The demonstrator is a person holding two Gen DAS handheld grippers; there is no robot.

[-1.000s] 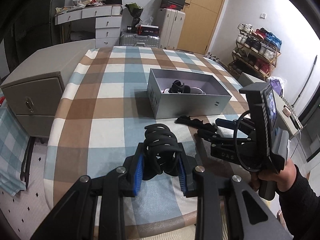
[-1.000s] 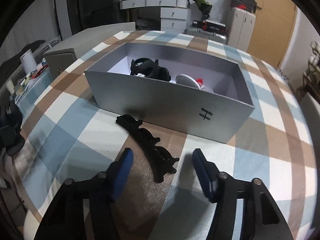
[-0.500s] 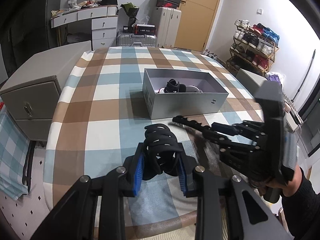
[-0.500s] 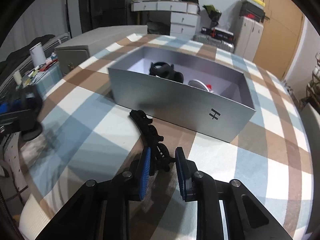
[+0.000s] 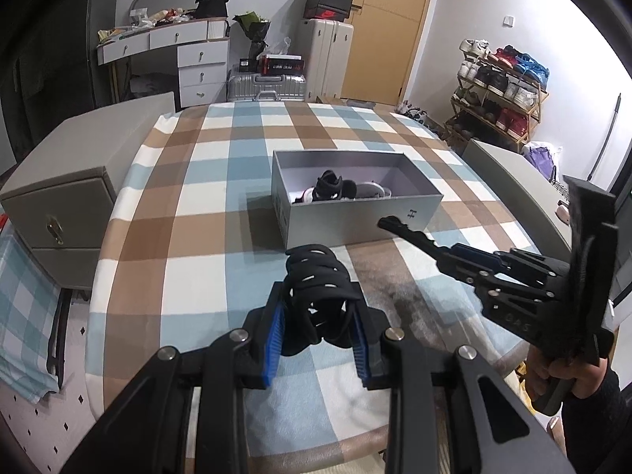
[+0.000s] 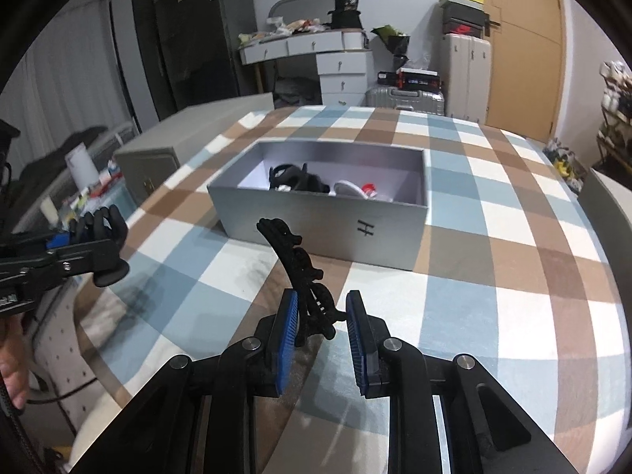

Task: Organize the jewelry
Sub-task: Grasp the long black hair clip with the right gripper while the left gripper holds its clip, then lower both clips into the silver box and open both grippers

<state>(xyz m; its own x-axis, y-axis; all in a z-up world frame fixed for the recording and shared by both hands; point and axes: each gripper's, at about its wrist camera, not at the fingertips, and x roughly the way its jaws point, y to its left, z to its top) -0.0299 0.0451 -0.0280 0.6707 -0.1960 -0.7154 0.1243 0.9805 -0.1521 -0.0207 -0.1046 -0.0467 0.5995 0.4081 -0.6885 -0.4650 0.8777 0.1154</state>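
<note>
Black plastic fills both grips: the left gripper (image 5: 318, 330) is clamped on a chunky claw clip (image 5: 316, 290) at lower centre of its view, and the right gripper (image 6: 320, 326) pinches the near end of a long curved hair clip (image 6: 294, 268), whose far tip arcs up towards the middle of that view. Both pieces look lifted off the checked tablecloth (image 6: 493, 276). Beyond them, in the middle of each frame, sits the open silver box (image 6: 328, 233), with another black clip (image 6: 294, 177) and something white and red already inside.

Dropping these in looks like the step in hand. I'd judge the long clip the awkward one: it is held only by its tail, so its tip should clear the box's near wall before the hand lowers, and it should lie lengthwise along the bare right half. Release only once it rests low inside. The two tools sit close together, so going one at a time seems wise.
</note>
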